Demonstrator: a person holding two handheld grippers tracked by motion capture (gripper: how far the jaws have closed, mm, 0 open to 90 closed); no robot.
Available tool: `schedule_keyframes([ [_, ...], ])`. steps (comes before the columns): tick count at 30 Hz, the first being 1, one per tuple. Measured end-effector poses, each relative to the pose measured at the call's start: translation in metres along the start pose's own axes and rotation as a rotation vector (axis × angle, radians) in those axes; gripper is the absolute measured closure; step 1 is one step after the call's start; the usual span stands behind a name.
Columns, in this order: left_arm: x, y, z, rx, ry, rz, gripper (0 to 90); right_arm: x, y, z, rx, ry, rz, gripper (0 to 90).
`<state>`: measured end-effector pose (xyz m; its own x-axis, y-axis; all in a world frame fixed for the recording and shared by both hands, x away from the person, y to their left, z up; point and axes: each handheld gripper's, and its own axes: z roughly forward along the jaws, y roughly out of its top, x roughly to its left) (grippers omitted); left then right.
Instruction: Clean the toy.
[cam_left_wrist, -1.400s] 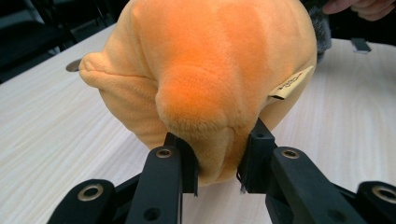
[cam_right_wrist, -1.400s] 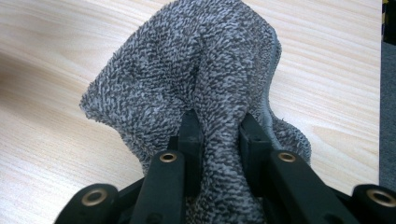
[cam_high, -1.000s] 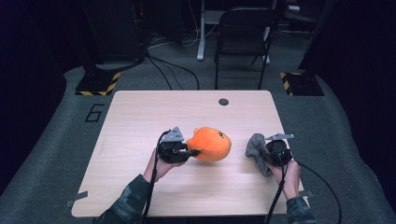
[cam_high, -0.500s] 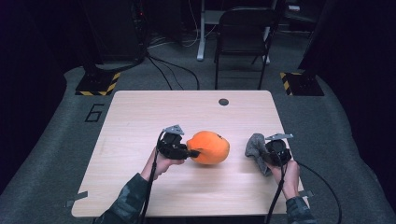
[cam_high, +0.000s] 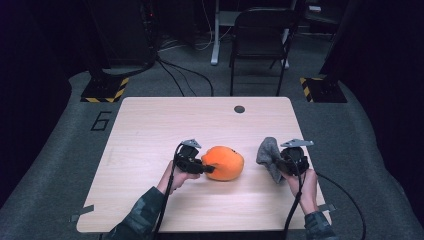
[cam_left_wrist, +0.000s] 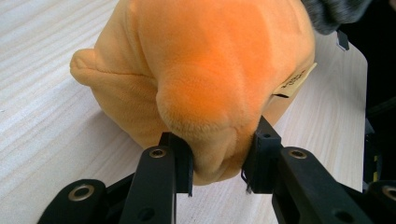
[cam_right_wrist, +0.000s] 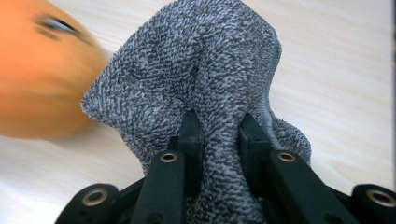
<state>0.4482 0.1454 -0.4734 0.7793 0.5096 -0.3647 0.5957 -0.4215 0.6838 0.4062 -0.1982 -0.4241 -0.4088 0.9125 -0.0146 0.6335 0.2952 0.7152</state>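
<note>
Right now my left gripper has its two black jaws pinching a bulging fold at the near end of the round orange plush toy; in the left gripper view the pads press into the fuzzy fabric from both sides. Those jaws have just been easing slightly wider, yet the plush fold remains caught between them. I see the toy resting on the pale wooden table, a little toward my side of the middle, with a tan label sticking out of its seam. My right gripper sits well apart to the right of the toy, jaws drawn close and clamped on a bunched grey terry cloth. From the right gripper view the cloth rises in a crumpled peak above the jaws, and the toy is an orange blur beside it.
</note>
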Motion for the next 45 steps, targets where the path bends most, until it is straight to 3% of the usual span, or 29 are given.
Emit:
schedule_keyframes([
  [2, -0.001, 0.0, 0.0, 0.002, 0.0, 0.002, 68.5, 0.017, 0.011, -0.005, -0.024, 0.026, -0.031, 75.1],
  [3, -0.001, 0.0, 0.0, -0.005, 0.006, 0.006, 68.5, 0.035, 0.022, -0.007, -0.053, 0.077, -0.069, 75.1],
  [5, -0.001, 0.0, 0.0, 0.004, 0.008, 0.014, 68.5, 0.055, 0.032, -0.01, -0.065, 0.12, -0.106, 75.1],
  [6, -0.001, 0.0, 0.0, 0.004, 0.008, 0.014, 68.5, 0.055, 0.032, -0.01, -0.065, 0.12, -0.106, 75.1],
  [7, -0.002, 0.0, 0.0, 0.004, 0.012, 0.018, 68.5, 0.075, 0.04, -0.013, -0.082, 0.147, -0.152, 75.1],
  [10, -0.003, 0.0, 0.0, 0.001, 0.017, 0.02, 68.2, 0.1, 0.051, -0.014, -0.094, 0.178, -0.2, 75.1],
  [11, -0.003, 0.0, 0.0, 0.001, 0.017, 0.02, 68.0, 0.1, 0.051, -0.014, -0.094, 0.178, -0.2, 75.1],
  [13, -0.004, 0.0, 0.0, 0.002, 0.017, 0.025, 67.7, 0.118, 0.057, -0.005, -0.078, 0.198, -0.229, 75.1],
  [16, -0.006, 0.0, 0.001, 0.005, 0.019, 0.035, 67.3, 0.126, 0.056, 0.007, -0.06, 0.21, -0.233, 75.1],
  [18, -0.008, 0.001, 0.001, 0.011, 0.027, 0.051, 67.2, 0.133, 0.054, 0.018, -0.039, 0.208, -0.244, 75.0],
  [20, -0.01, 0.0, 0.003, 0.008, 0.041, 0.064, 67.2, 0.14, 0.049, 0.03, -0.025, 0.176, -0.288, 75.4],
  [22, -0.01, -0.001, 0.004, 0.007, 0.04, 0.065, 67.3, 0.141, 0.048, 0.031, -0.019, 0.163, -0.293, 75.7],
  [25, -0.012, -0.001, 0.005, 0.005, 0.042, 0.08, 67.9, 0.139, 0.045, 0.033, -0.018, 0.117, -0.351, 76.6],
  [30, -0.011, -0.002, 0.005, -0.004, 0.032, 0.082, 67.7, 0.13, 0.042, 0.031, -0.012, 0.088, -0.331, 76.6],
  [31, -0.01, -0.003, 0.005, -0.007, 0.026, 0.075, 67.6, 0.121, 0.039, 0.027, 0.026, 0.066, -0.304, 76.4],
  [32, -0.01, -0.003, 0.005, -0.007, 0.026, 0.075, 67.5, 0.121, 0.039, 0.027, 0.026, 0.066, -0.304, 76.4],
  [33, -0.009, -0.003, 0.005, -0.011, 0.024, 0.074, 67.4, 0.108, 0.037, 0.029, 0.026, 0.06, -0.291, 76.4],
  [34, -0.009, -0.003, 0.005, -0.009, 0.022, 0.074, 67.4, 0.108, 0.037, 0.029, 0.026, 0.06, -0.291, 76.4],
  [37, -0.011, -0.002, 0.005, -0.009, 0.023, 0.074, 67.3, 0.087, 0.031, 0.034, 0.052, 0.095, -0.202, 76.3],
  [45, -0.01, -0.002, 0.006, -0.016, 0.02, 0.079, 67.1, 0.069, 0.025, 0.045, 0.086, 0.08, -0.159, 76.2],
])
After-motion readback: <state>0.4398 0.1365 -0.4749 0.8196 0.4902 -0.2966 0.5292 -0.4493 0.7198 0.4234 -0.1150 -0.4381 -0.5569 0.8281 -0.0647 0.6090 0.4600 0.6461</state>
